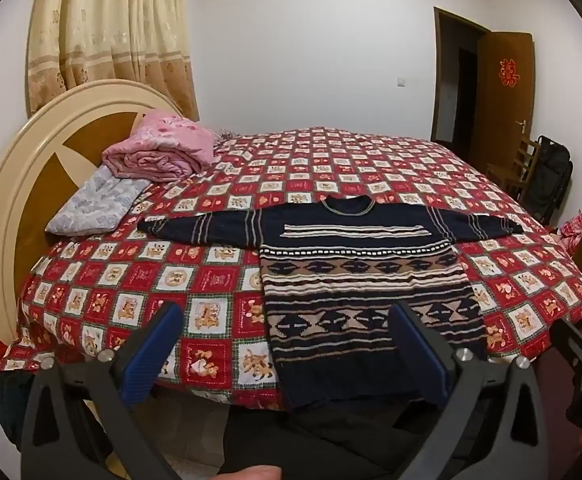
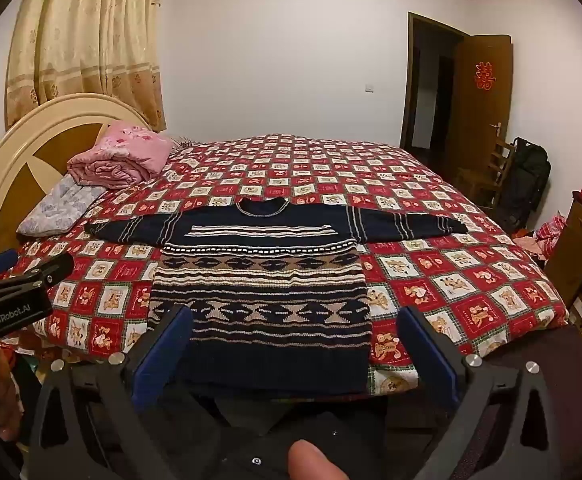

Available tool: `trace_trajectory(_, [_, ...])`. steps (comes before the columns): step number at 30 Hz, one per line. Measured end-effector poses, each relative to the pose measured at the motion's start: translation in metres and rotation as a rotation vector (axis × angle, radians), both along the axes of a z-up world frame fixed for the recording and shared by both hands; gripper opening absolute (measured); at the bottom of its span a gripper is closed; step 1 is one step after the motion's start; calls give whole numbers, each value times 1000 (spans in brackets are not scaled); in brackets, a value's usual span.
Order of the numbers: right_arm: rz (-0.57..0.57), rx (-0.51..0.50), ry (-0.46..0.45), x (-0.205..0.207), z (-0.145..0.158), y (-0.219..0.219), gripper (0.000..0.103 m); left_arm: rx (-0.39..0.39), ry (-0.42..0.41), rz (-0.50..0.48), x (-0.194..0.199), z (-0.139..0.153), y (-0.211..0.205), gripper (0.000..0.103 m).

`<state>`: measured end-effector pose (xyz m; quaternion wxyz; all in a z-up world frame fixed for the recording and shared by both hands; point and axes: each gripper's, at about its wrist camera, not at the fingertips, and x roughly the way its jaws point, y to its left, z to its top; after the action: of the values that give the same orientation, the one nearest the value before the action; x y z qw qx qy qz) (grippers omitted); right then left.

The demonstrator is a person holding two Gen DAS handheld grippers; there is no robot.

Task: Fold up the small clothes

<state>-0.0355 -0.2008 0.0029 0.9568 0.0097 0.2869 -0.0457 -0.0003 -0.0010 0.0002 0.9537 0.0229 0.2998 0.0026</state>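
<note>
Two tools hovered open over a sweater spread flat on a bed.

Both the left tool (image 1: 287, 344) and the right tool (image 2: 295, 346) had their blue-padded fingers spread wide and gripped nothing, low in each frame near the bed's near edge. The navy patterned sweater (image 1: 355, 276) lay face up at centre frame on the red checked bedspread (image 1: 331, 168), sleeves stretched out to either side, collar toward the far wall and hem at the near edge. A folded pink quilt (image 1: 159, 152) sat on a pale floral pillow (image 1: 95, 208) at the upper left by the round headboard (image 1: 23, 184). At the right stood an open wooden door (image 1: 503, 92).
</note>
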Motion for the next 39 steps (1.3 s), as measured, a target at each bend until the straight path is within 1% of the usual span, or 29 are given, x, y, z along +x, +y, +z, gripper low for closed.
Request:
trace_trajectory(8, [0, 7, 0, 0, -1, 0, 102, -6, 1, -1, -1, 1, -5, 103])
trace_trajectory(9, [-1, 7, -1, 0, 0, 0, 102, -21, -2, -2, 0, 0, 1, 103])
trace_trajectory(14, [0, 6, 1, 1, -1, 0, 102, -25, -1, -1, 1, 0, 1, 103])
trace_trajectory(39, [5, 10, -2, 1, -2, 4, 102, -34, -3, -3, 0, 3, 2, 103])
